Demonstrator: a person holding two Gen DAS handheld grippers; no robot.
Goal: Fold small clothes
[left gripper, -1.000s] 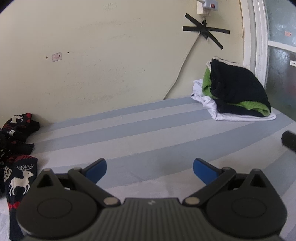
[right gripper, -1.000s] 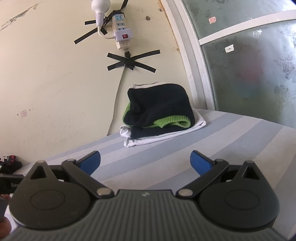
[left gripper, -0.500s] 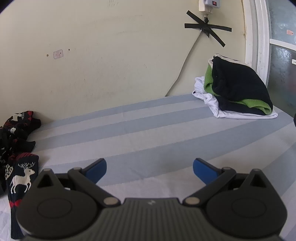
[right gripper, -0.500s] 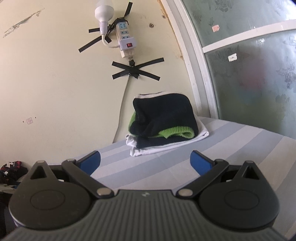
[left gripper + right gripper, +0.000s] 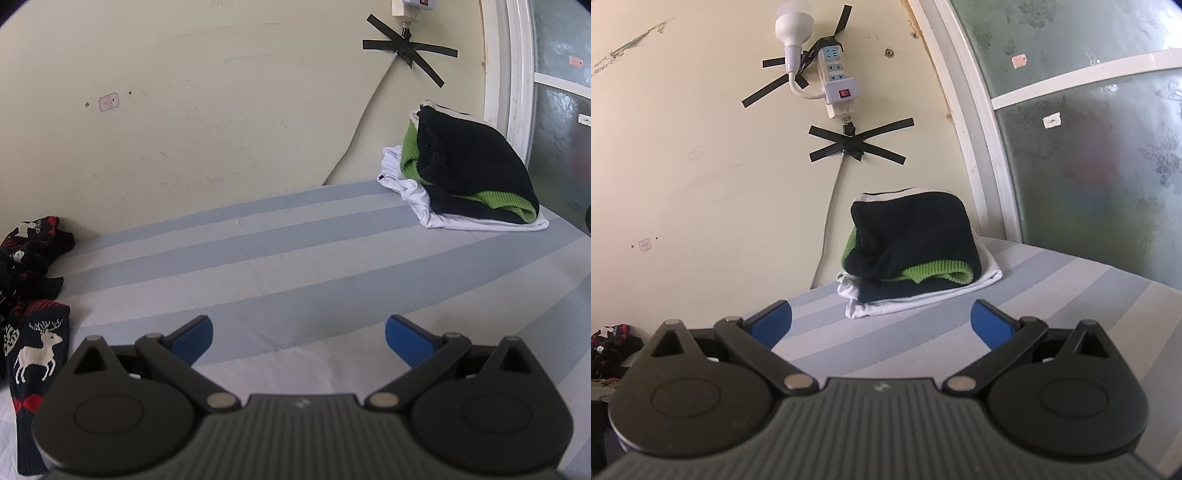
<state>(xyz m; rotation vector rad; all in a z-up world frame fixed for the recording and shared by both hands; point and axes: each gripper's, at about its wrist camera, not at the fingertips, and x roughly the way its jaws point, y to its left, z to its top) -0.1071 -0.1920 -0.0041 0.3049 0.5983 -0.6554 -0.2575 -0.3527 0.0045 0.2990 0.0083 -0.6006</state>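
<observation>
While both claws hover over the striped sheet (image 5: 295,258), neither has anything between its blue pads. Left claw (image 5: 299,334): jaws spread wide, nothing held, only bare blue-and-pale striped cloth showing in the gap. Right claw (image 5: 881,319): likewise spread wide and holding nothing, pointed toward the far corner by the wall.

Folded stack (image 5: 916,254) sits in that corner, against the cream wall (image 5: 221,129) and just beside the white window frame (image 5: 979,147). White garment at the bottom, dark navy knit with bright green ribbed edge on top, a thin white band along the upper edge. In the left wrist view the same stack (image 5: 469,173) lies far right, well apart from the left claw.

Unfolded socks (image 5: 33,258) lie heaped at the left edge of the sheet near the wall: dark, red-trimmed, white patterns. One reindeer sock (image 5: 37,354) lies flat just beside the left claw's body, white deer figure facing up, lower end hidden behind the claw housing. Same heap is a small dark-red cluster at far left in the right wrist view (image 5: 613,343).

On the wall: power strip (image 5: 836,81) with red switch, white bulb (image 5: 792,35) plugged in, black tape crosses (image 5: 858,144), a cord (image 5: 827,236) running down to the sheet. Frosted patterned glass (image 5: 1089,166) at right.
</observation>
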